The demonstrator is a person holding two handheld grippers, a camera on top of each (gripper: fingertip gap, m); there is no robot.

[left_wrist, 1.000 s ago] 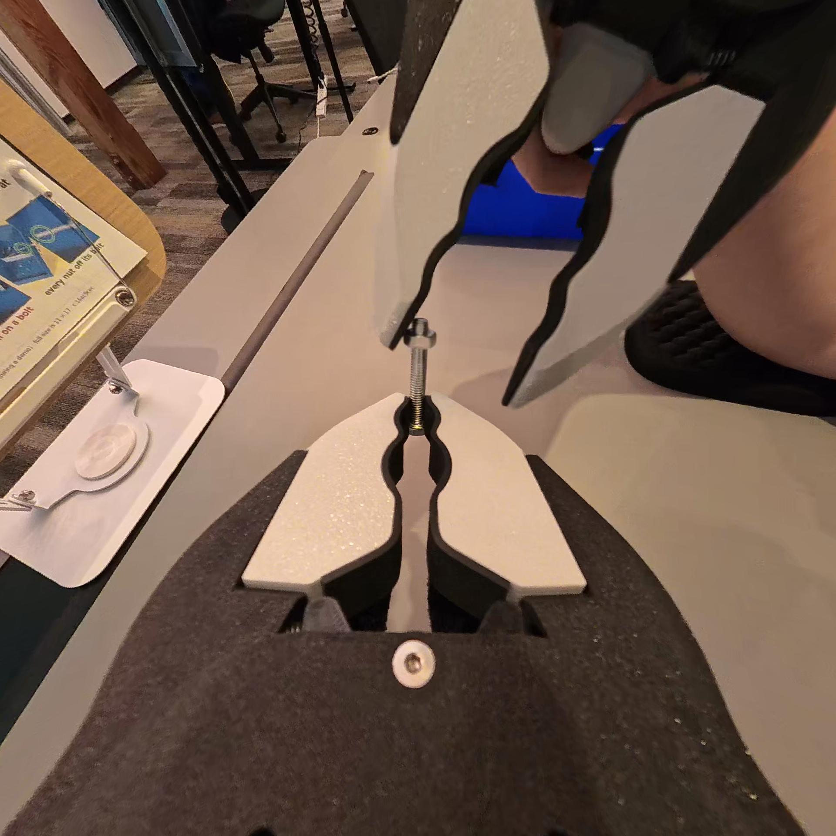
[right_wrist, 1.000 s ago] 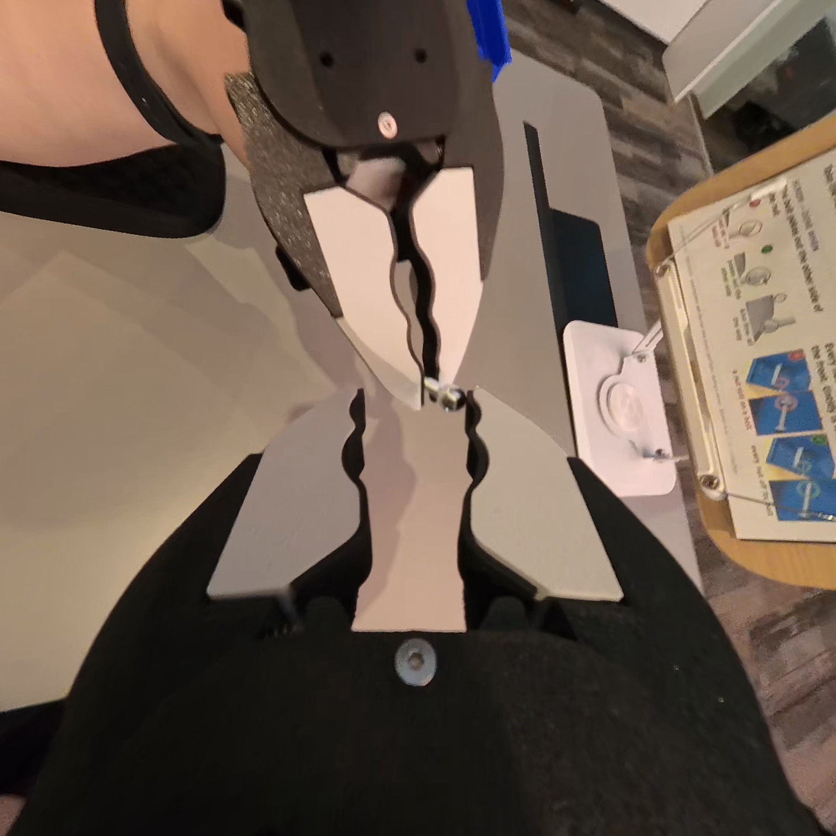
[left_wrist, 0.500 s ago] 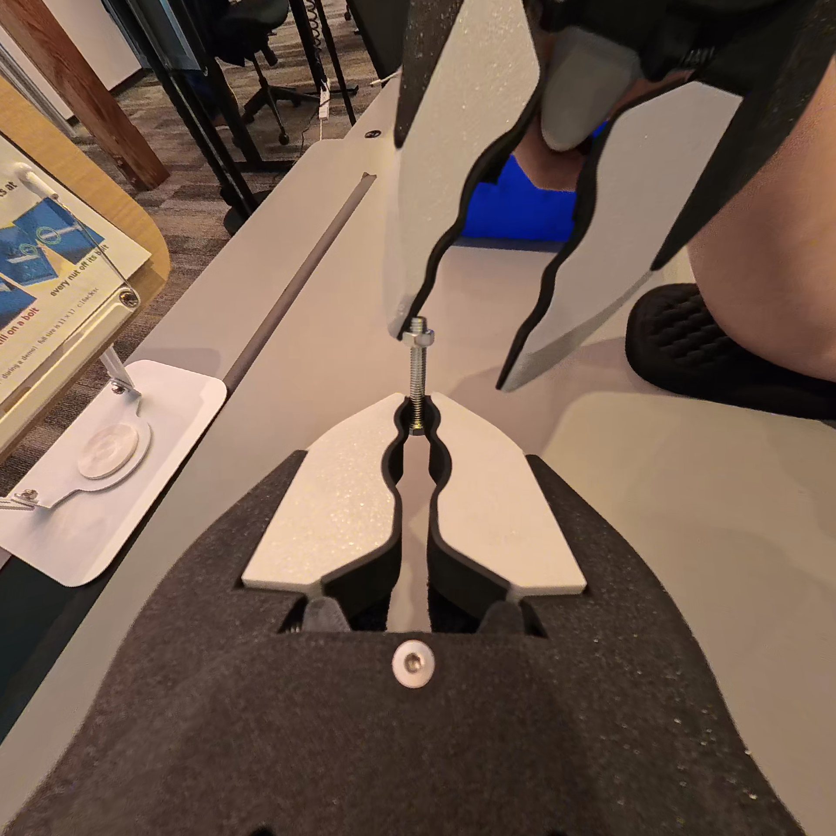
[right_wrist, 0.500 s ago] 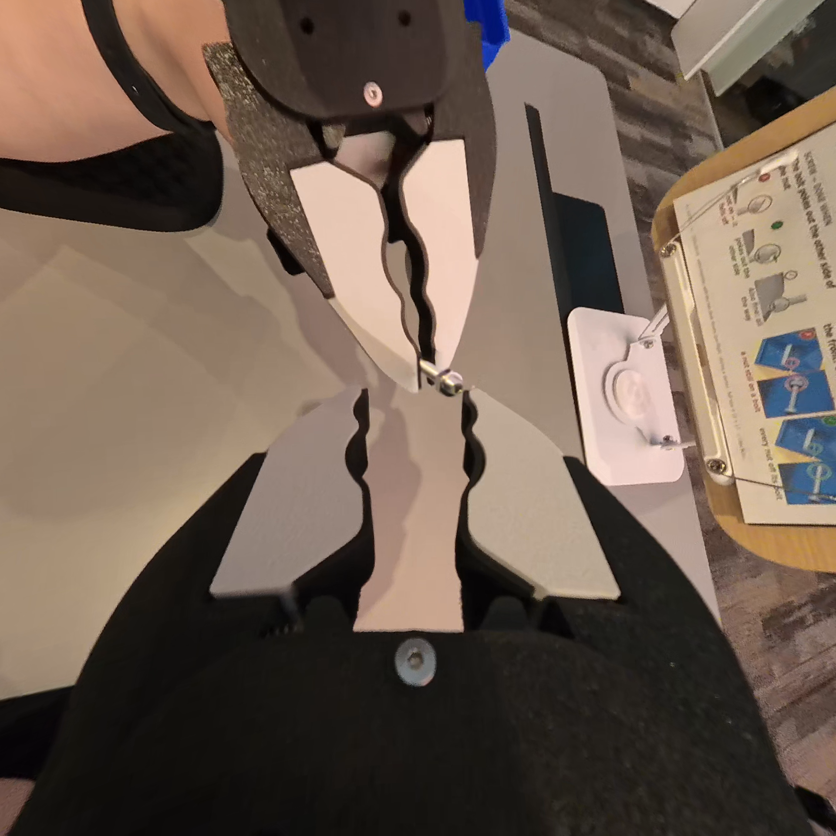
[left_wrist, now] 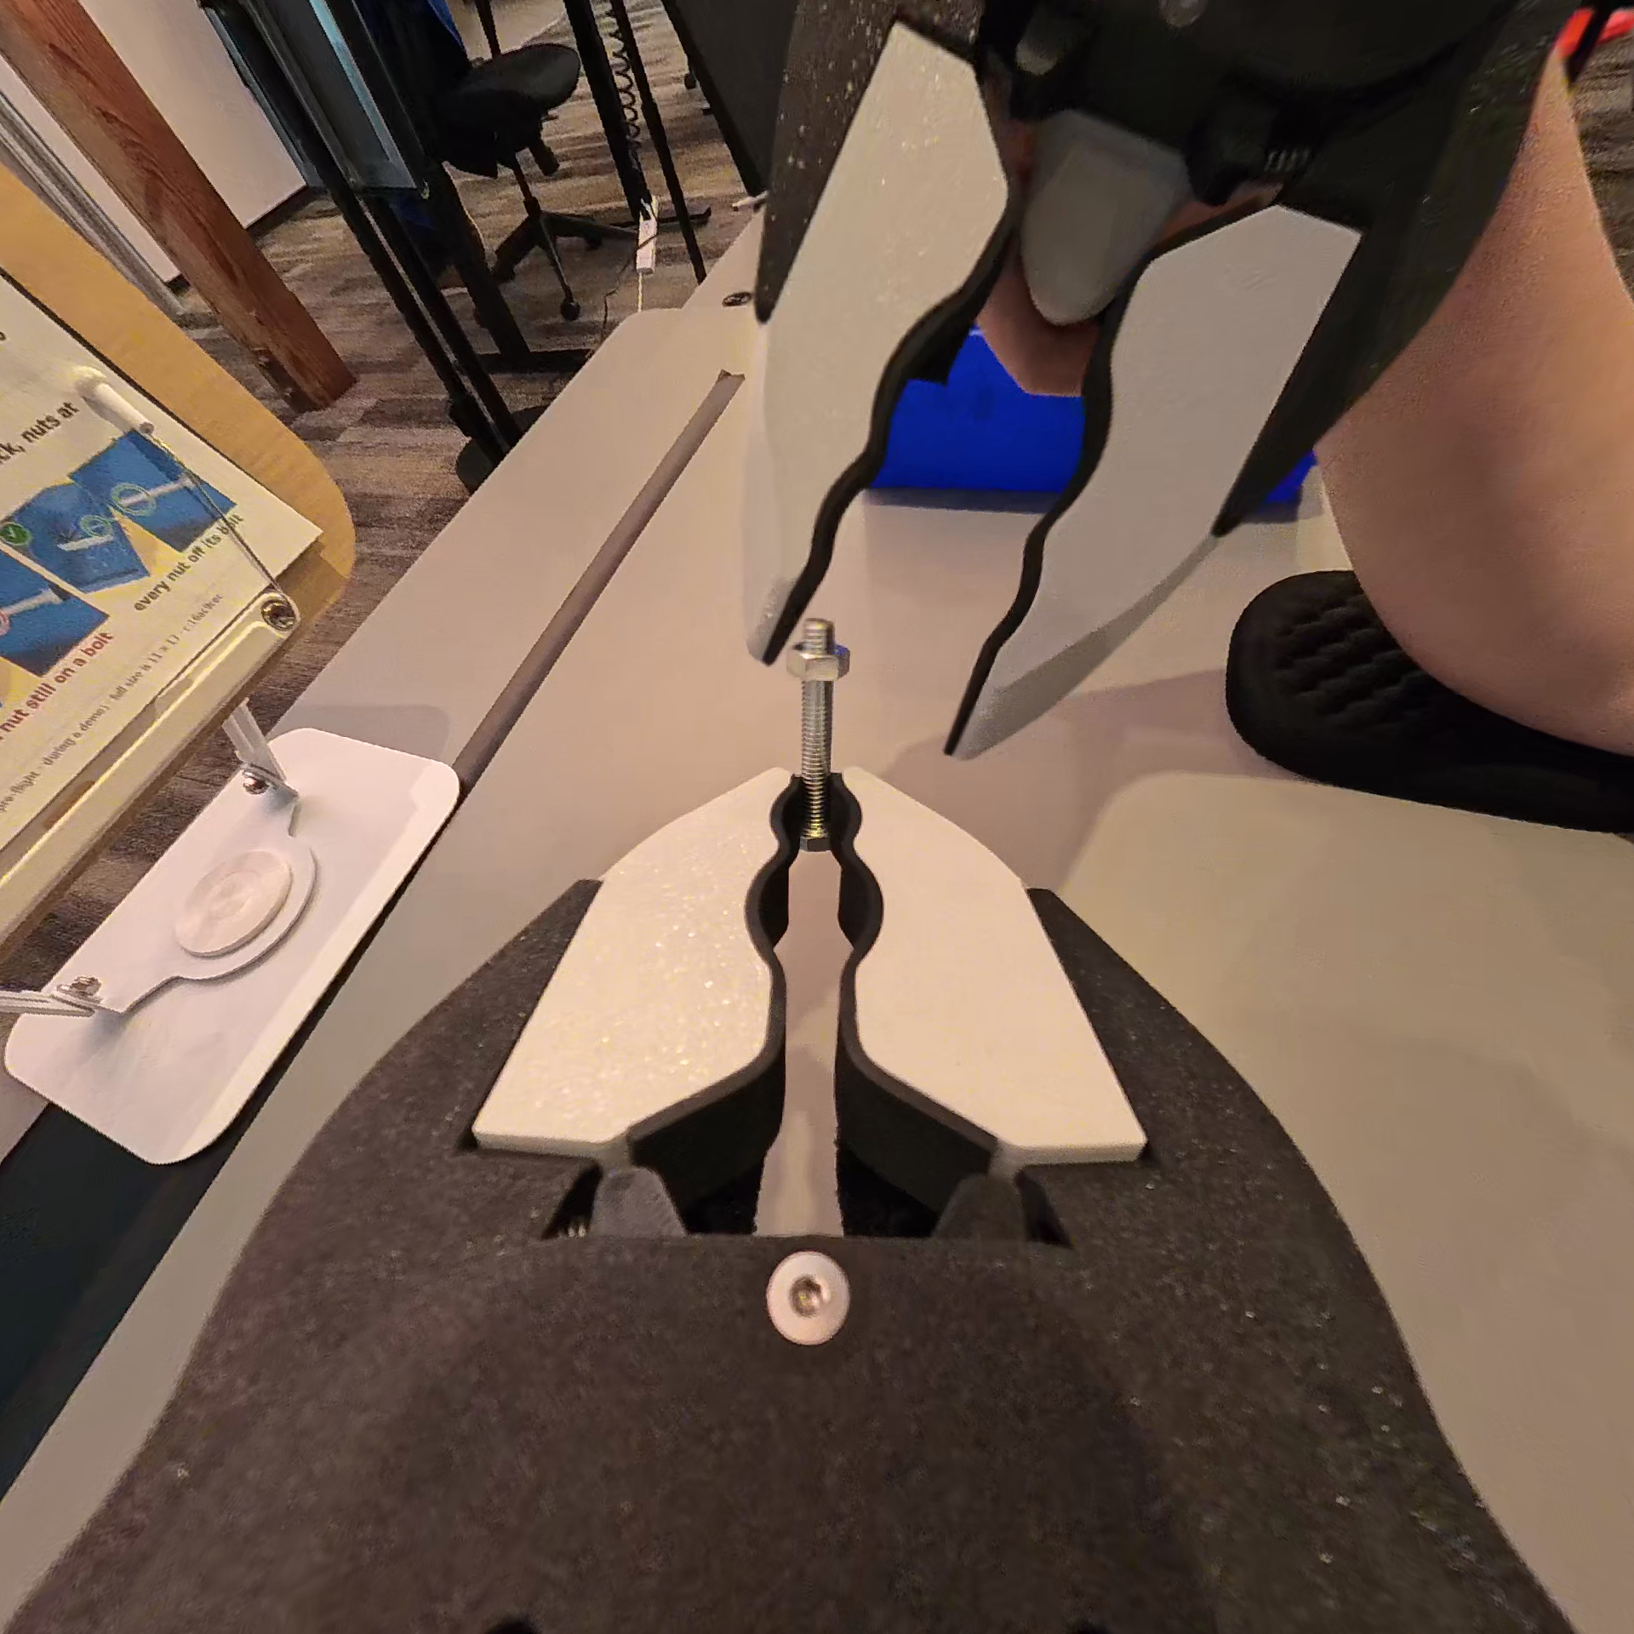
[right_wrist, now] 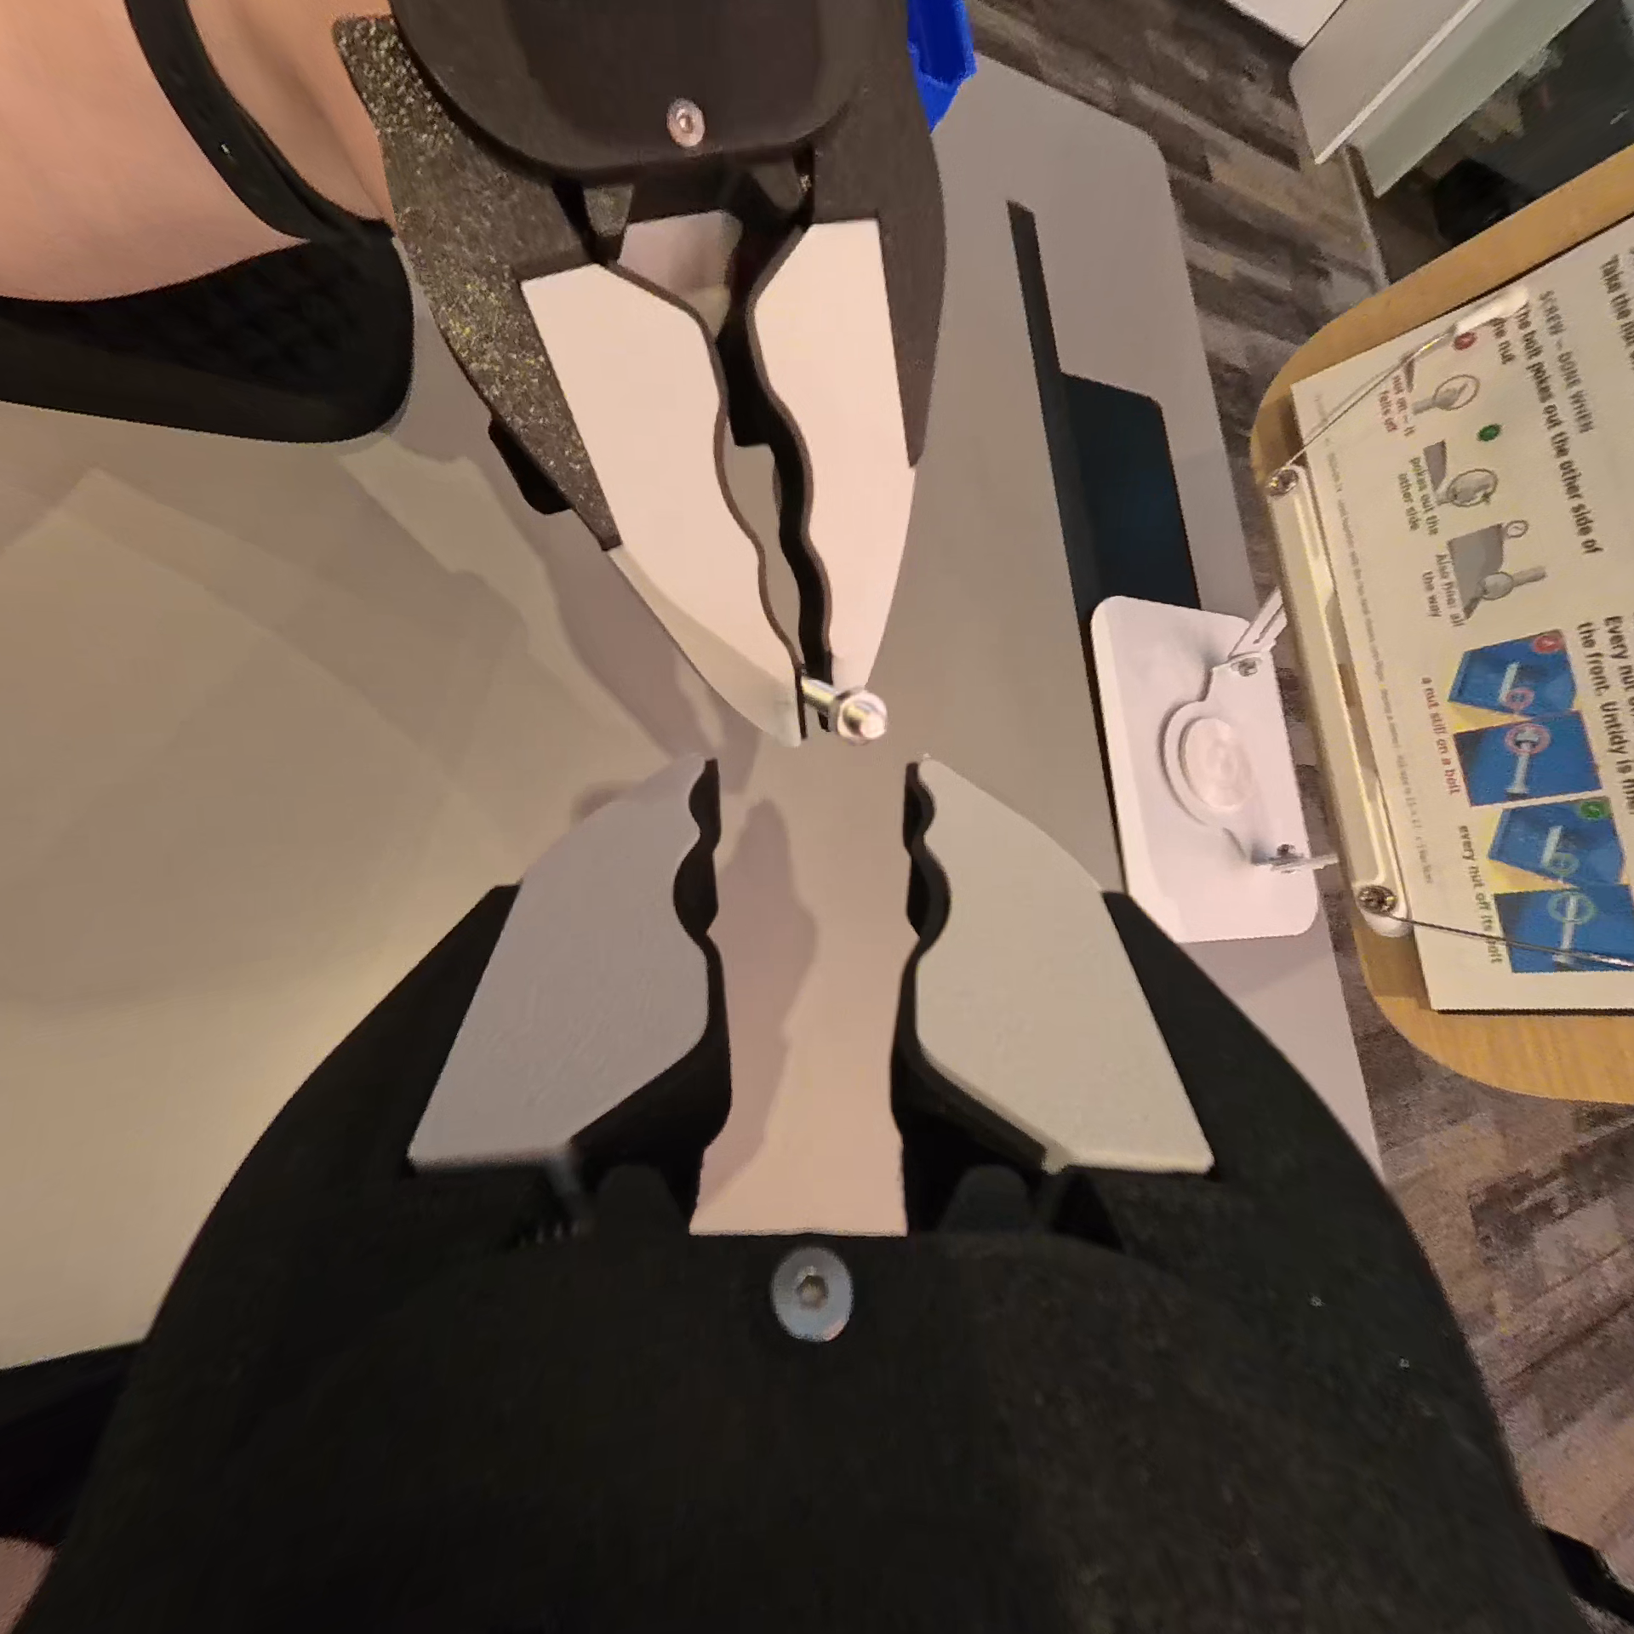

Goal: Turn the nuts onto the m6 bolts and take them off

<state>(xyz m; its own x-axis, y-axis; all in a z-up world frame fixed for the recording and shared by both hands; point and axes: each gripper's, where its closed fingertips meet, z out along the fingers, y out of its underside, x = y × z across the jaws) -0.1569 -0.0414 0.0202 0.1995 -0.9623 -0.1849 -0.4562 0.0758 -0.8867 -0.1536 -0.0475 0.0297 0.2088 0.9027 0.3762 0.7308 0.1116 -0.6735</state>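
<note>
My left gripper [left_wrist: 815, 787] is shut on the head end of a silver bolt [left_wrist: 813, 734] and holds it upright above the grey table. A hex nut [left_wrist: 817, 660] sits near the bolt's top, with the thread tip showing above it. My right gripper [left_wrist: 871, 698] hangs open above the bolt, its left fingertip [left_wrist: 767, 632] close beside the nut, the other fingertip well to the right. In the right wrist view my right gripper [right_wrist: 812, 774] is open and empty, and the bolt with its nut [right_wrist: 859, 707] sticks out of the left gripper [right_wrist: 809, 698] just beyond my fingertips.
A blue bin [left_wrist: 973, 433] stands at the back of the table [left_wrist: 1326, 973]. A white stand base [left_wrist: 230, 937] holds an instruction sheet [left_wrist: 106, 530] on a wooden board at the left. A person's arm [left_wrist: 1485, 460] rests on a black pad [left_wrist: 1415, 707]. Office chairs stand on the floor beyond. Left and right tips are no more than a few centimetres apart.
The right gripper has drawn back and up from the nut, staying open. The bolt's tip now shows above the nut. The left gripper holds still.
</note>
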